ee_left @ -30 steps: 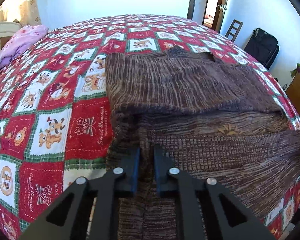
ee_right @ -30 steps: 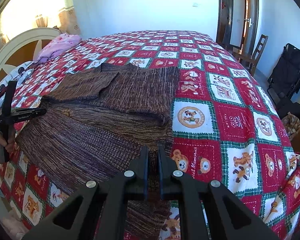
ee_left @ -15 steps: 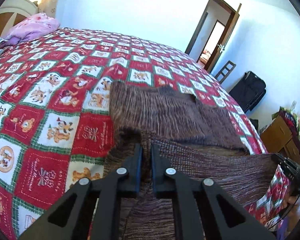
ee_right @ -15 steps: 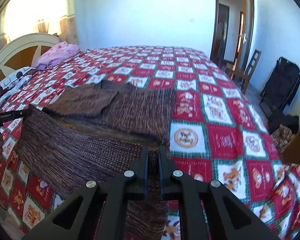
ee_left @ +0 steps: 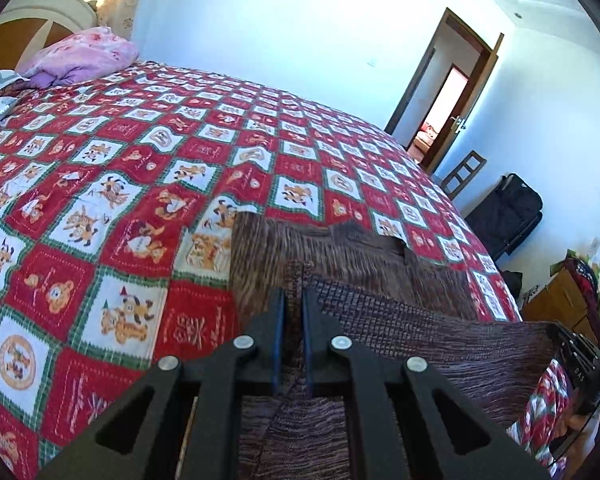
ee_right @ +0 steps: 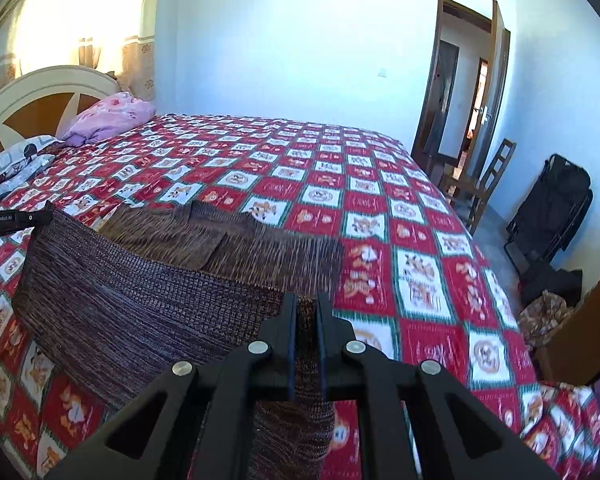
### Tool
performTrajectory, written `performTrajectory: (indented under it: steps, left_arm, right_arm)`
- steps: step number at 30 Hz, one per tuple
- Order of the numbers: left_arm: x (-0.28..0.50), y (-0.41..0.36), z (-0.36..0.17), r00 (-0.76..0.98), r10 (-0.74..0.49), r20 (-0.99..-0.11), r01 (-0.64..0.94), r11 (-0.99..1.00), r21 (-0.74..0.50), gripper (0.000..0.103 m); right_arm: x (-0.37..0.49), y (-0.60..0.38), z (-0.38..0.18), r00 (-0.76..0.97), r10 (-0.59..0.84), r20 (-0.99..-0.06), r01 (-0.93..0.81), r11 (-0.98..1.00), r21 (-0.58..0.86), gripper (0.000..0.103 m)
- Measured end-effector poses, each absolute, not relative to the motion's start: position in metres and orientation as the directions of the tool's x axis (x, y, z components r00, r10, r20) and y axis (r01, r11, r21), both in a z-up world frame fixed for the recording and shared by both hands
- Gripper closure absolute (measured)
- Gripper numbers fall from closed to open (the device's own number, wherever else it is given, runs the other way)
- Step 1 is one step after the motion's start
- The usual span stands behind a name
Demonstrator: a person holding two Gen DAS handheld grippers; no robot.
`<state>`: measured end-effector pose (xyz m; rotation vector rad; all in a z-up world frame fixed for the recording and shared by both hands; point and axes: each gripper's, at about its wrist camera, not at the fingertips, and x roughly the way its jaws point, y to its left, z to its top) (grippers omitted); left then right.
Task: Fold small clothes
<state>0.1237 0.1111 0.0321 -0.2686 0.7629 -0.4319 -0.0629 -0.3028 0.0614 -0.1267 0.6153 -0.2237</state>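
A brown knitted sweater (ee_left: 380, 276) lies on the bed's red patchwork quilt (ee_left: 140, 168), its sleeves folded in. My left gripper (ee_left: 294, 296) is shut on one bottom corner of the sweater and holds it lifted. My right gripper (ee_right: 306, 300) is shut on the other bottom corner, also lifted. The hem (ee_right: 140, 292) hangs stretched between the two grippers above the quilt (ee_right: 380, 208). The right gripper shows at the right edge of the left wrist view (ee_left: 576, 356), and the left gripper shows at the left edge of the right wrist view (ee_right: 16, 220).
A pink blanket (ee_right: 108, 118) and pillows lie by the headboard (ee_right: 40, 92). A wooden chair (ee_right: 480, 188), a black bag (ee_right: 552, 208) and an open door (ee_right: 460, 92) stand to the right of the bed. A wooden cabinet (ee_left: 560, 304) stands near the bed corner.
Both grippers have risen and tilted up, lifting the sweater's bottom hem off the quilt and carrying it toward the collar end. More of the wall and door now shows.
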Motion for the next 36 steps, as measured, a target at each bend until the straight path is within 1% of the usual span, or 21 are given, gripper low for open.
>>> performTrajectory:
  steps: [4, 15, 19, 29, 36]
  left_arm:
    - [0.141, 0.109, 0.032, 0.636, -0.475, -0.608, 0.274, 0.876, -0.398, 0.095]
    - [0.192, 0.103, 0.028, 0.639, -0.428, -0.639, 0.228, 0.899, -0.373, 0.095]
    - [0.210, 0.103, 0.024, 0.630, -0.432, -0.646, 0.211, 0.895, -0.393, 0.095]
    - [0.247, 0.091, 0.008, 0.614, -0.405, -0.677, 0.195, 0.910, -0.367, 0.095]
    - [0.277, 0.080, -0.003, 0.609, -0.380, -0.696, 0.172, 0.920, -0.352, 0.095]
  right_arm:
    - [-0.045, -0.307, 0.065, 0.795, -0.249, -0.553, 0.166, 0.966, -0.196, 0.095]
    - [0.021, -0.321, 0.060, 0.781, -0.272, -0.563, 0.148, 0.955, -0.255, 0.095]
    - [0.046, -0.330, 0.057, 0.777, -0.269, -0.570, 0.158, 0.959, -0.237, 0.095]
    - [0.093, -0.346, 0.039, 0.753, -0.296, -0.587, 0.173, 0.951, -0.258, 0.095]
    - [0.131, -0.363, 0.024, 0.737, -0.305, -0.603, 0.206, 0.951, -0.229, 0.096]
